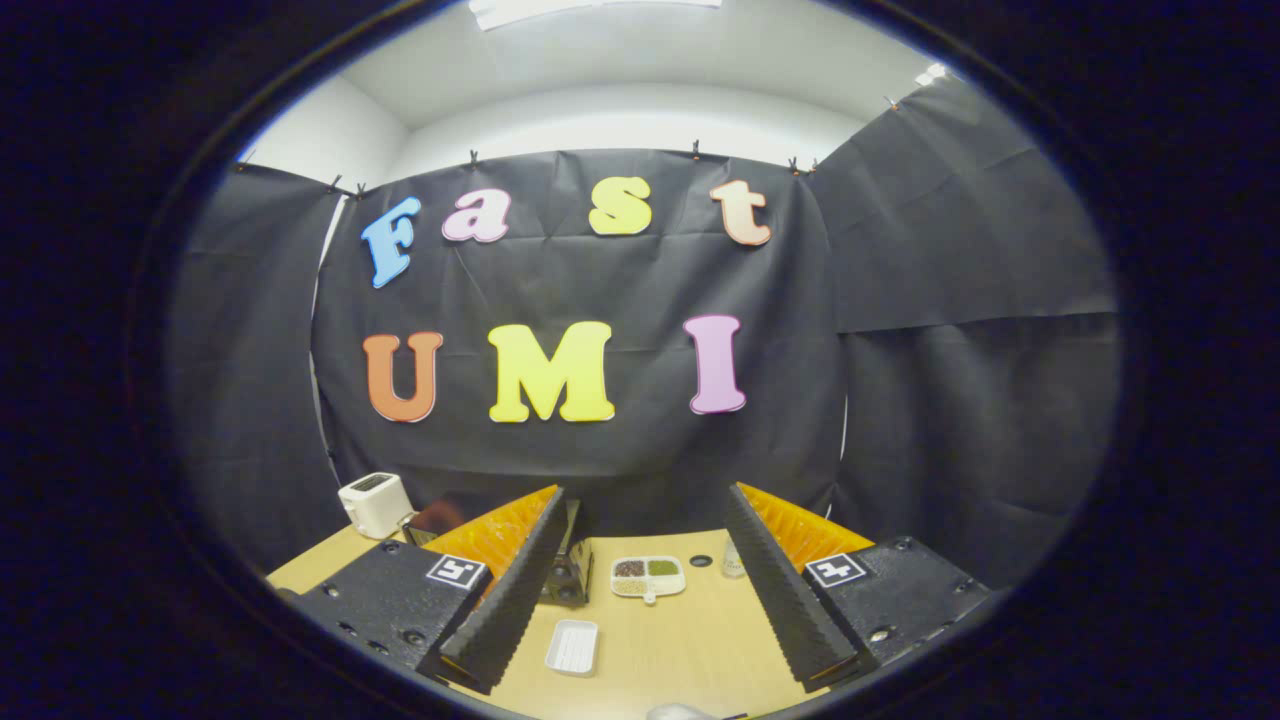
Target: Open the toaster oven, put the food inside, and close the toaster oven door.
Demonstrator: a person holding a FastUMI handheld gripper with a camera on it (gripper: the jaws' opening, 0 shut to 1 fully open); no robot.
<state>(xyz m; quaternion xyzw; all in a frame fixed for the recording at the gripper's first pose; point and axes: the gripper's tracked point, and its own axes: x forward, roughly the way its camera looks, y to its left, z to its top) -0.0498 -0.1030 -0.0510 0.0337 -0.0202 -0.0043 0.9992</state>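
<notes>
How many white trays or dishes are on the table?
2: a small white ribbed rectangular tray between the open gripper fingers, and a white divided dish of grains beyond it. Fingers may hide others.

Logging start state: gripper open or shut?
Open. The gripper fingers stand wide apart above the table, with the small white tray between them, untouched.

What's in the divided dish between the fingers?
The divided dish on the table holds dark grains in one compartment, green ones in another, and pale ones in front. The type is too small to tell. The open gripper covers none of it.
</notes>
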